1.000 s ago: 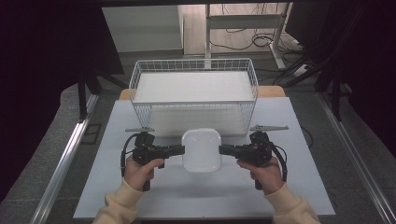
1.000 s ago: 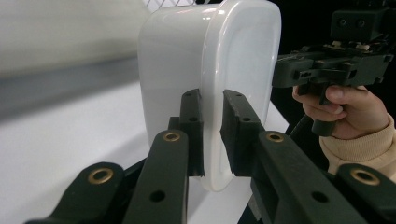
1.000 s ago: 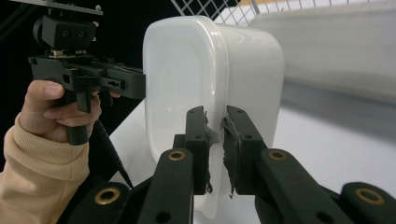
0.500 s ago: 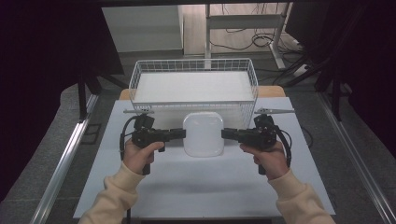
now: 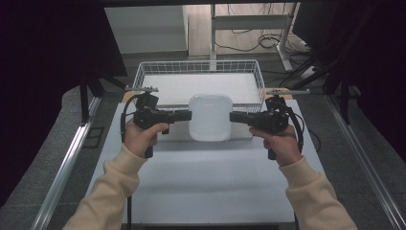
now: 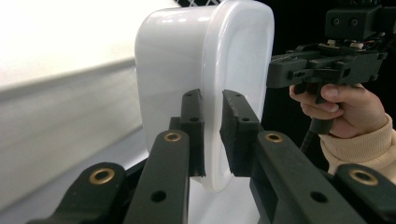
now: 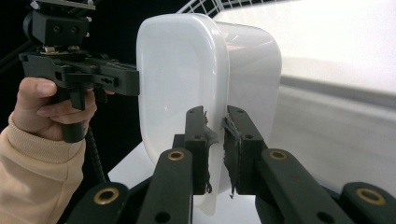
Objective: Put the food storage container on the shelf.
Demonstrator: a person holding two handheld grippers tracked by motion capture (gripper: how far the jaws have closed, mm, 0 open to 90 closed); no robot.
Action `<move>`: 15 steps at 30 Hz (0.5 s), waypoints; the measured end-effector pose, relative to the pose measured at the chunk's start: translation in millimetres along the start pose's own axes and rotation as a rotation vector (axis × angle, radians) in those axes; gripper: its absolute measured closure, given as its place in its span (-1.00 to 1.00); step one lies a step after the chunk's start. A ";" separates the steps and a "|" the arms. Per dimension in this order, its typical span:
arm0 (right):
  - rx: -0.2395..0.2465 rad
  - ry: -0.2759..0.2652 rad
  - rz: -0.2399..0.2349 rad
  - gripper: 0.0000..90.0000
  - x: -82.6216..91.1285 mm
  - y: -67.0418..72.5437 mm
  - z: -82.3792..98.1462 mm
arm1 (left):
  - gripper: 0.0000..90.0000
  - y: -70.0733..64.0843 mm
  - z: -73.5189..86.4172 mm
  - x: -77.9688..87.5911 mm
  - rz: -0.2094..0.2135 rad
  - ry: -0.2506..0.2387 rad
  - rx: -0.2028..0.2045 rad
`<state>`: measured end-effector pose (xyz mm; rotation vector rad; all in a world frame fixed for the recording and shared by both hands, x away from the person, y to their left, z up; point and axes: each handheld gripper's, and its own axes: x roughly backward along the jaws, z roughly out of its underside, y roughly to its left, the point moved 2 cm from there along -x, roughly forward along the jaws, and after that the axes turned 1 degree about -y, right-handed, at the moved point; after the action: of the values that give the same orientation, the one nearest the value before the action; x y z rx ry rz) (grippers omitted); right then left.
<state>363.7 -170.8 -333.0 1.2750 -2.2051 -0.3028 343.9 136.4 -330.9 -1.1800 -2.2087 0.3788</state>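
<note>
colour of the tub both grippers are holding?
Plain glossy white tub, no pattern. Clearest in the right gripper view.

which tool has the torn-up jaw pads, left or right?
The right tool: its pads are frayed, with shreds hanging where they pinch the white tub's rim. The left tool's pads look clean-edged on the same rim.

White wire basket (image 5: 143, 79) at the table's far edge, white tabletop (image 5: 210, 182), cables on floor (image 5: 249, 40) beyond
</note>
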 end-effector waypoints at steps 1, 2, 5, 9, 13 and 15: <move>0.000 0.000 0.000 0.78 0.0 0.0 0.0 | 0.78 0.0 0.0 0.0 0.000 0.000 0.000; 0.002 -0.005 -0.001 0.78 0.0 0.0 -2.6 | 0.78 -0.2 -4.6 0.8 0.001 -0.001 -0.005; 0.004 -0.017 -0.005 0.78 1.4 0.9 -15.3 | 0.78 1.1 -15.3 1.5 0.014 -0.011 -0.001; 0.003 -0.027 -0.011 0.78 1.8 -0.8 -27.8 | 0.79 3.6 -25.5 1.3 0.023 -0.019 -0.002; 0.008 -0.018 0.002 0.78 -1.1 -3.4 -36.9 | 0.79 7.6 -32.5 0.3 0.020 -0.020 0.003; 0.012 -0.013 0.008 0.78 -2.0 -3.7 -42.2 | 0.79 10.2 -36.8 -0.3 0.026 -0.021 0.006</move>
<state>391.5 -167.5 -301.1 1.2736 -2.2253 -0.2958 373.7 140.8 -307.6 -1.2073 -2.2109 0.4102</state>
